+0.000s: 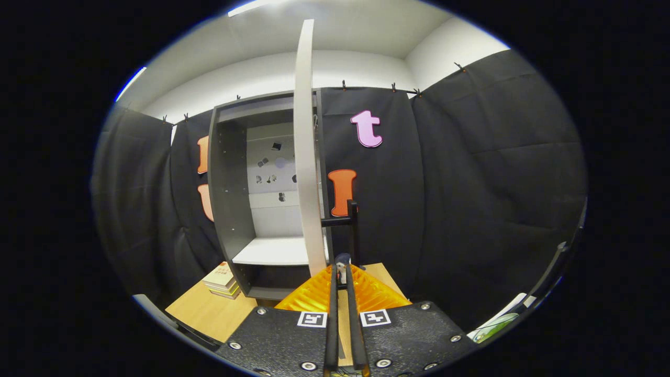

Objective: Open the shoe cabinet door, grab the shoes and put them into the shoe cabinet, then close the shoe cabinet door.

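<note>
The dark grey shoe cabinet [227, 199] stands on the wooden table [209, 314] against the booth wall. It has a white shelf [272, 251] inside. Its white door [306, 157] is swung wide open and I see it edge-on, straight ahead. A black handle [356, 225] juts from the door's right face. My gripper [341, 269] is at the lower end of this handle. The fingers are drawn close together, with the handle's foot pinched at their tips.
A small stack of books [222, 280] lies on the table, left of the cabinet's base. A white and green thing [497, 324] peeks in at the far right, mostly hidden. Black cloth walls close in the left, back and right.
</note>
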`<state>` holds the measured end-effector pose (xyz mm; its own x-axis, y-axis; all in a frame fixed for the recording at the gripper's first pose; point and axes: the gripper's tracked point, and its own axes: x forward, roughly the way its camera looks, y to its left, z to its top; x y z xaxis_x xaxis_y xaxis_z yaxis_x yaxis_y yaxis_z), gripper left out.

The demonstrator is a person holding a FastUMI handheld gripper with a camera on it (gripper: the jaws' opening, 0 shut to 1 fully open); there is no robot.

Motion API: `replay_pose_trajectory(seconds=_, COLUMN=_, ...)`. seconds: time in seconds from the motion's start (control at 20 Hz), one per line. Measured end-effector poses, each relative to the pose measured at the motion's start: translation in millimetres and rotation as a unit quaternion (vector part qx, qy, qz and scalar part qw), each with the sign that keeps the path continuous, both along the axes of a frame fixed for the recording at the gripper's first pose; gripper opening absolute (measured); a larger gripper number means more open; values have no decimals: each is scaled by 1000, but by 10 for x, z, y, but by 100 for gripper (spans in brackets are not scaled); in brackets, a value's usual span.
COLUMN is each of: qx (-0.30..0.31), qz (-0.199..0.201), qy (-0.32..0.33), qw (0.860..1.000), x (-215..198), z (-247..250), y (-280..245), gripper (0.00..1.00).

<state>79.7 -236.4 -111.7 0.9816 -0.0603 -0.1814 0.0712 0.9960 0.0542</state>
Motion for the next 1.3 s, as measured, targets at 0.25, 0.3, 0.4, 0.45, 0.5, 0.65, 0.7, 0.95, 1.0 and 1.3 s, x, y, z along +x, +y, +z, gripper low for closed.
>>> replay_pose_trajectory(seconds=0.25, qx=11, qz=0, qy=15, qw=1000, x=-141, z=-17, y=551, gripper=9)
replay_pose_trajectory(seconds=0.3, qx=4, qz=-2, qy=23, qw=1000, x=-137, z=-76, y=656, gripper=9)
replay_pose_trajectory(seconds=0.4, qx=-7, qz=-9, qy=40, qw=999, x=-140, z=-225, y=851, gripper=9)
replay_pose_trajectory(seconds=0.45, qx=-1, qz=-5, qy=43, qw=999, x=-155, z=-282, y=988, gripper=13)
replay_pose_trajectory(seconds=0.5, qx=9, qz=-3, qy=47, qw=999, x=-127, z=-326, y=1113, gripper=15)
replay_pose_trajectory(seconds=0.65, qx=38, qz=-4, qy=66, qw=997, x=-93, z=-598, y=1404, gripper=19)
replay_pose_trajectory(seconds=0.7, qx=46, qz=-6, qy=75, qw=996, x=-79, z=-690, y=1474, gripper=21)
replay_pose_trajectory(seconds=0.95, qx=61, qz=8, qy=132, qw=989, x=16, z=-1247, y=1906, gripper=29)
replay_pose_trajectory(seconds=1.0, qx=61, qz=12, qy=145, qw=987, x=38, z=-1366, y=1969, gripper=29)
replay_pose_trajectory(seconds=1.3, qx=86, qz=24, qy=211, qw=973, x=268, z=-2140, y=2161, gripper=35)
